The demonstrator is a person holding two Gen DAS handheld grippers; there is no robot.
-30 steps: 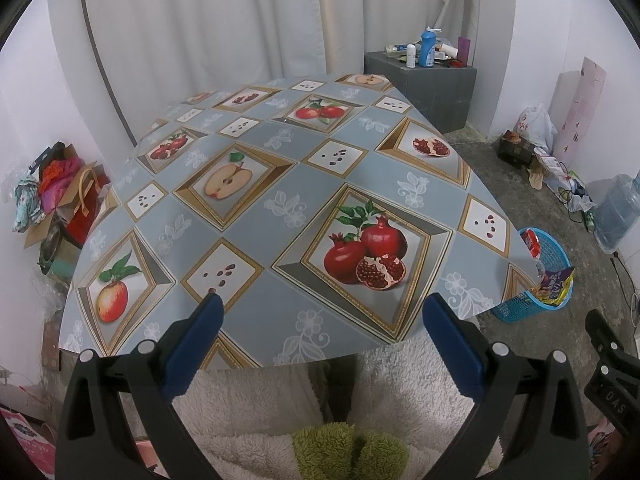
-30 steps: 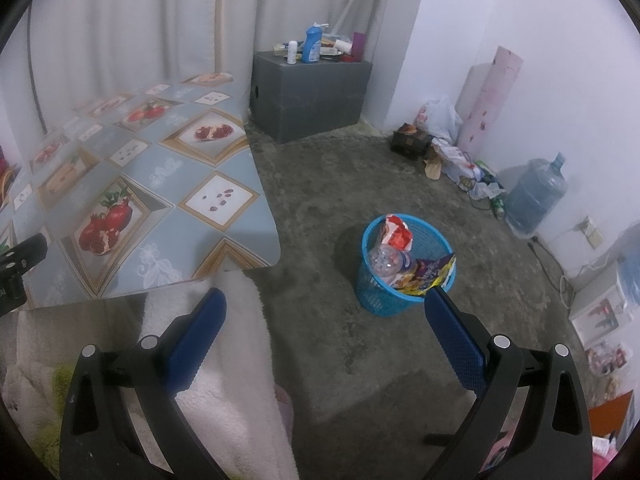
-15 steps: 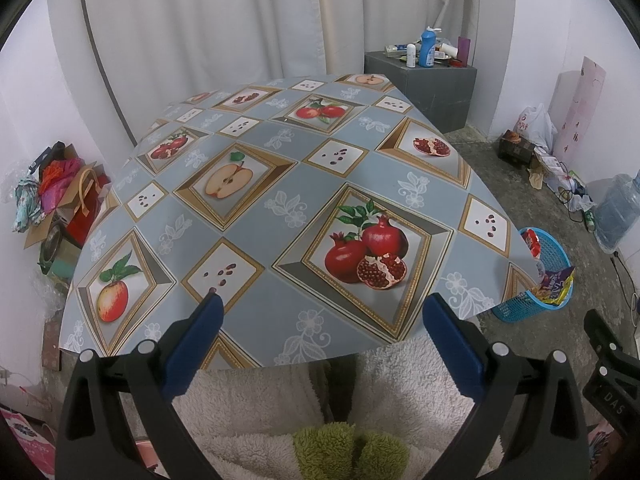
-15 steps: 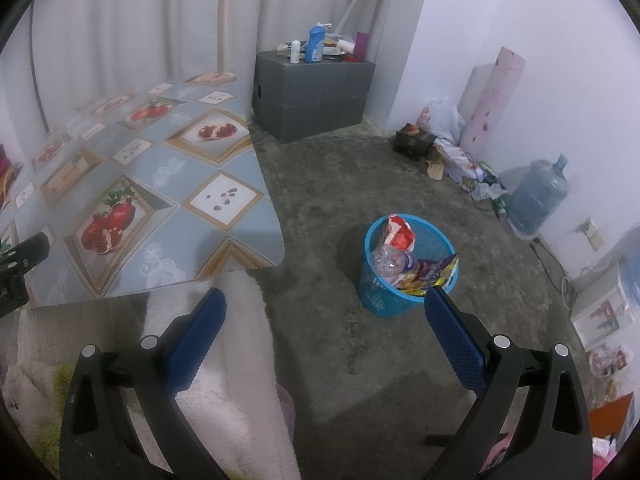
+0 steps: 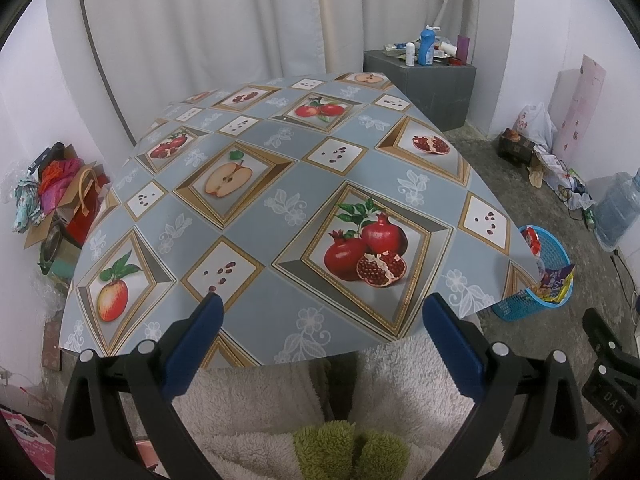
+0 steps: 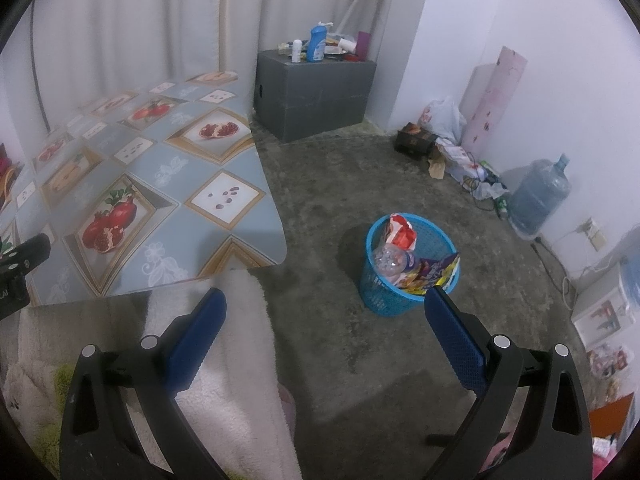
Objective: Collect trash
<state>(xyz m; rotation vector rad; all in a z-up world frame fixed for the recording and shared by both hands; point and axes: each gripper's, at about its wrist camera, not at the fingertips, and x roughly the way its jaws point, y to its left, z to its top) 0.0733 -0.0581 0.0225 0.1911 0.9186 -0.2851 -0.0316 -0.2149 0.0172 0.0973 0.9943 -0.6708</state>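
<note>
A blue mesh waste basket [image 6: 408, 280] stands on the concrete floor to the right of the table; it also shows in the left wrist view [image 5: 548, 280]. It holds a red-and-white wrapper [image 6: 400, 234], a crushed clear plastic bottle [image 6: 390, 258] and colourful snack wrappers [image 6: 436, 272]. My left gripper [image 5: 320, 344] is open and empty over the near edge of the fruit-patterned tablecloth [image 5: 280, 208]. My right gripper [image 6: 324, 340] is open and empty, held above the floor, with the basket just beyond its right finger.
A grey box [image 6: 316, 88] with bottles on top stands against the far wall. Bags and clutter [image 6: 452, 148] and a large water jug [image 6: 536, 196] line the right wall. Boxes and clothes [image 5: 52, 196] sit left of the table. White fleece [image 6: 232, 360] lies below.
The right wrist view has drifted slightly, so the basket sits a little further right in it. Both grippers stay open and empty; the left has barely moved.
</note>
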